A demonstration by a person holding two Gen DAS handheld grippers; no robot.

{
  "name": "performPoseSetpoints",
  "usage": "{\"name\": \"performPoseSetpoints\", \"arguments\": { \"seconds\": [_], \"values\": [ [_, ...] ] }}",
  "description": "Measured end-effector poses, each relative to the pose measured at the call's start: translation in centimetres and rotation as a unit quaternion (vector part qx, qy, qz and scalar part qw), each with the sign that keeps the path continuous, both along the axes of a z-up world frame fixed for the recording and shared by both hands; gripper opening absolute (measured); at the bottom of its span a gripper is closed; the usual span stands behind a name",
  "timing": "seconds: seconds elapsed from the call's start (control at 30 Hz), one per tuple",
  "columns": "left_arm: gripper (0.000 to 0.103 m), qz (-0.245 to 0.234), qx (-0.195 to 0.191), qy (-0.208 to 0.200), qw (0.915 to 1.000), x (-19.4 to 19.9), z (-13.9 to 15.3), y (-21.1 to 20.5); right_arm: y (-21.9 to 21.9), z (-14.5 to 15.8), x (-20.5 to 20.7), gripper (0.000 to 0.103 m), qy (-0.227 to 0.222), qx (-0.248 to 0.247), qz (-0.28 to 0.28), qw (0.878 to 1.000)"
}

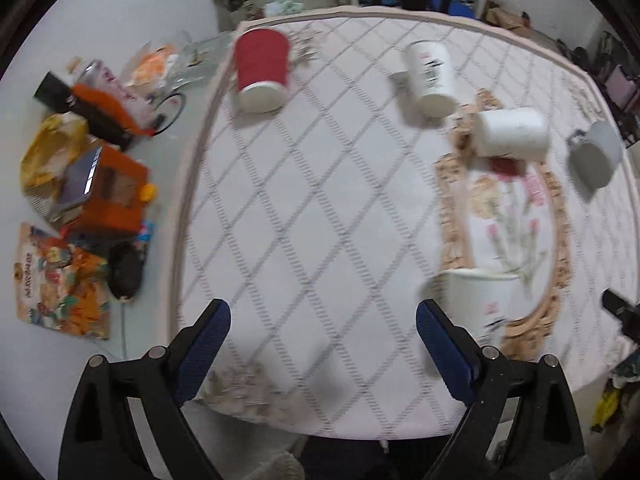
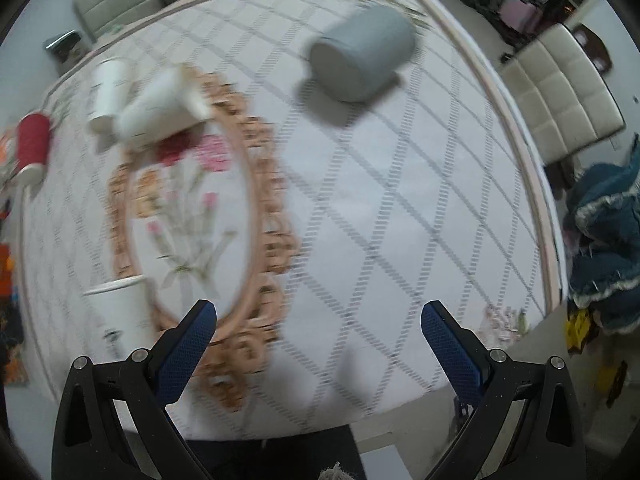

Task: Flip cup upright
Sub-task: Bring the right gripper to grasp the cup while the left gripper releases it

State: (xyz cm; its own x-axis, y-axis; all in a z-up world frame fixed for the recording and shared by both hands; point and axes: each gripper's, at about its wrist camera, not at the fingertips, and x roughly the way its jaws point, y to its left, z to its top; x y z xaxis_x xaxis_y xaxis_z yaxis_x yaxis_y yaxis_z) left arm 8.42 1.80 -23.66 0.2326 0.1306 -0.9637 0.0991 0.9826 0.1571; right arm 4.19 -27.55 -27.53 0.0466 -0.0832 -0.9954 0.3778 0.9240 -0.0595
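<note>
Grey mug (image 2: 362, 54), on its side, base toward camera, long axis running away ahead of right tongs (image 2: 318, 334), the nearer; both tongs, left tongs (image 1: 323, 338) included, open, empty.

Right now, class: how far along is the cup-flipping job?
Done: one white paper cup stands upright, rim up. In hand: nothing; the left gripper and right gripper are open and empty. Left: the red cup, two white cups and the grey mug lie tipped.

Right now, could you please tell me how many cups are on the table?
5: red cup far left, two white cups mid-back, grey mug right, white cup nearest. None seems hidden.
</note>
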Motion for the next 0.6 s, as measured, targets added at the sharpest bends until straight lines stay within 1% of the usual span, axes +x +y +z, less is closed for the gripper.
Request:
{"name": "performPoseSetpoints", "arguments": {
  "seconds": [0.03,0.07,0.13,0.2,0.3,0.4,0.47,0.6],
  "values": [
    [0.095,0.001,0.004,0.002,1.0000,-0.3,-0.9,0.0,0.8,0.3,0.4,0.103,0.000,0.003,0.007,1.000],
    [0.095,0.003,0.006,0.010,0.9999,-0.4,-1.6,0.8,2.4,0.5,0.8,0.103,-0.001,0.006,0.020,1.000],
    [0.095,0.009,0.000,0.025,0.9996,-0.4,-3.0,1.7,5.1,0.6,1.3,0.103,0.000,0.016,0.036,0.999],
    [0.095,0.015,-0.005,0.039,0.9991,-0.3,-4.4,2.7,7.9,0.2,2.0,0.101,0.009,0.026,0.056,0.998],
    [0.095,0.022,-0.006,0.050,0.9985,-0.4,-5.8,3.8,10.8,-0.4,2.7,0.099,0.021,0.030,0.072,0.997],
    [0.095,0.023,-0.008,0.057,0.9981,-0.3,-6.7,4.5,13.0,-1.3,3.1,0.099,0.032,0.025,0.084,0.996],
    [0.095,0.025,-0.008,0.064,0.9976,-0.1,-7.2,4.8,14.2,-1.9,3.3,0.097,0.039,0.025,0.091,0.995],
    [0.095,0.030,-0.012,0.077,0.9965,0.2,-8.0,5.4,15.4,-3.0,4.1,0.094,0.050,0.031,0.094,0.994]
  ]
}}
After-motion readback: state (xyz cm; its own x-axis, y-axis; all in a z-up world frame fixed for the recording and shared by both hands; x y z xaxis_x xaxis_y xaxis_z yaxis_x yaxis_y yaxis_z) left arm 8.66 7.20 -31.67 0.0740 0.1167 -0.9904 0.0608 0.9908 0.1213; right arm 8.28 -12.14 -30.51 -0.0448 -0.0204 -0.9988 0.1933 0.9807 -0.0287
